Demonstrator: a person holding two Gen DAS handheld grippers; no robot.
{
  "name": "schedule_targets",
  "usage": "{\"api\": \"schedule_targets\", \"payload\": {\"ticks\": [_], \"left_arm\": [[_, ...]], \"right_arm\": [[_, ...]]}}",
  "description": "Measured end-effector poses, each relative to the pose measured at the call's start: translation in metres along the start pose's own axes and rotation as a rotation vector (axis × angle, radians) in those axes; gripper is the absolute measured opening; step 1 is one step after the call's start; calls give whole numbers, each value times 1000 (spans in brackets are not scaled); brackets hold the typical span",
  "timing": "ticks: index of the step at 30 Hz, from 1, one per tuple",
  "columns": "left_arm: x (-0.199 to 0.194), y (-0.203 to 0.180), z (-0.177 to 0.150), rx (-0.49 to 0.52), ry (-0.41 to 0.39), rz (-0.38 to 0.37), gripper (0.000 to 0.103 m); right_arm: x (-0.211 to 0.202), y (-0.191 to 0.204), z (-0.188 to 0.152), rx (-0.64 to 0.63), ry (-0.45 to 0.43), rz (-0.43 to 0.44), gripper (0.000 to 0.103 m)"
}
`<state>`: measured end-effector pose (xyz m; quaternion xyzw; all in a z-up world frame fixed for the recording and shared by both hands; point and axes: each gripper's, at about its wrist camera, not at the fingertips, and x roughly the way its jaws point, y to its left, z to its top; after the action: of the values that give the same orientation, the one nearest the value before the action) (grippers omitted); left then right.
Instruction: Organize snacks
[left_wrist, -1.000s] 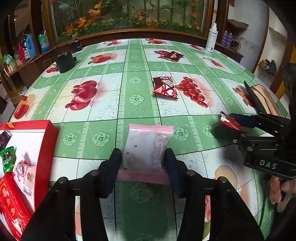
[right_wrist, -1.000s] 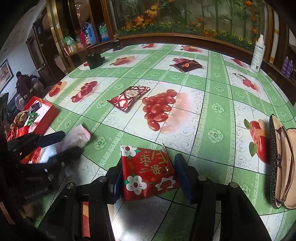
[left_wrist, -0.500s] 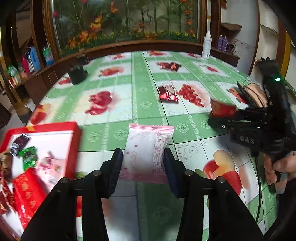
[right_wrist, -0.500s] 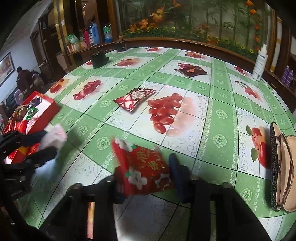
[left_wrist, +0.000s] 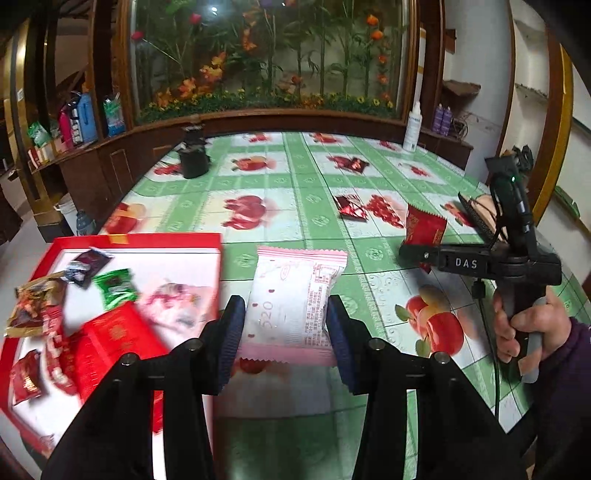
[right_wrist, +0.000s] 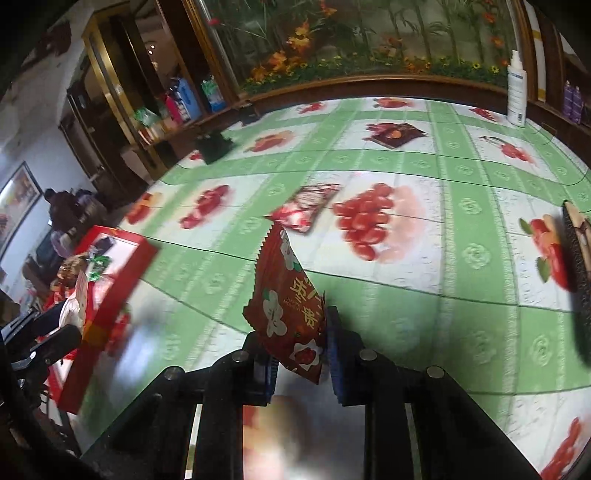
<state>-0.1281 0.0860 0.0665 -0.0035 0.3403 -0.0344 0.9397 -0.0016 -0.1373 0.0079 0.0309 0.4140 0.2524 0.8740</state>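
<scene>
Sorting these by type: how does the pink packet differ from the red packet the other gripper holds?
The pink packet is pale and plain; the red packet has white flowers and gold characters. The pink packet sits flat and square in the left gripper; the red packet stands edge-on, tilted, in the right gripper. Both are pinched, lifted.

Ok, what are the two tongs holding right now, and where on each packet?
Left tongs clamp the pink-and-white packet across its lower sides. Right tongs pinch the red flowered packet at its lower end.
</scene>
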Motion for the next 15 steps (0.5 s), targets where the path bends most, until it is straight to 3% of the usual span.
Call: {"api": "schedule_targets", "payload": {"ticks": [12,15], "left_arm": [[-56,68,-19,-89,-106,106,43],[-72,83,-24,-120,-133,135,43]], "right_arm": [[-4,62,-12,-7,-100,90,23],[0,75,-19,-61,-94,64,23]]}}
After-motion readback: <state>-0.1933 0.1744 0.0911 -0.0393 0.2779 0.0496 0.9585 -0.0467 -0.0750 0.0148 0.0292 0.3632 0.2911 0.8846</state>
